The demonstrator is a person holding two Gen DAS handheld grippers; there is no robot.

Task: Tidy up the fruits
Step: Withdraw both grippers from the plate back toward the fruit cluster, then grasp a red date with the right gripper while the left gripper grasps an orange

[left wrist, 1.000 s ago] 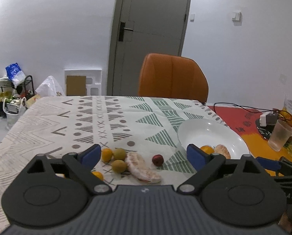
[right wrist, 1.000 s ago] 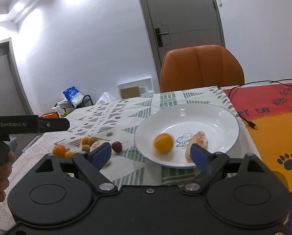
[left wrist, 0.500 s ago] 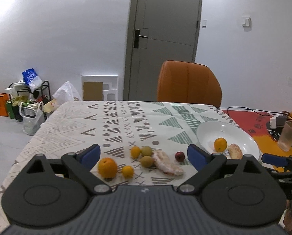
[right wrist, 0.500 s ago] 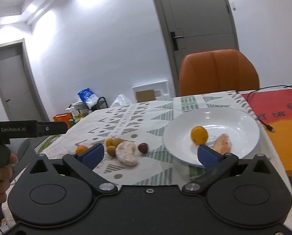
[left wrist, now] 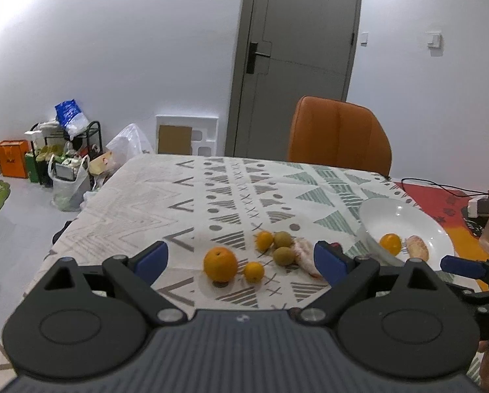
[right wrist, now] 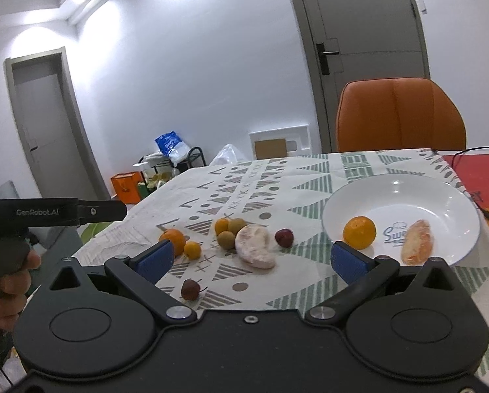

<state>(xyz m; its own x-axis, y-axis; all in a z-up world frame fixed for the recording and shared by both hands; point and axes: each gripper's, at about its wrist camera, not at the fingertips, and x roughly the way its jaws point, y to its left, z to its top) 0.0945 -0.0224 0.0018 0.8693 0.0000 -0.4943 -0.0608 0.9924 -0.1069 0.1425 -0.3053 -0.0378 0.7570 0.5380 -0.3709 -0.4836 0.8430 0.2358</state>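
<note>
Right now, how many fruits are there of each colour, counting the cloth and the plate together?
Orange fruits: 4
Green fruits: 2
Red fruits: 2
Peeled segments: 2
Total: 10

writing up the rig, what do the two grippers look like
Both are alike: the left gripper and right gripper have black linkage arms on round black housings, silver pivot screws and blue fingertip pads. The left one's black handle reads GenRobot.AI in white.

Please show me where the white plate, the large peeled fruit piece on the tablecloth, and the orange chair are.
white plate [right wrist: 441, 196], right wrist view, bare far inner wall.
large peeled fruit piece [right wrist: 255, 245], right wrist view, its middle.
orange chair [left wrist: 339, 134], left wrist view, backrest centre.
</note>
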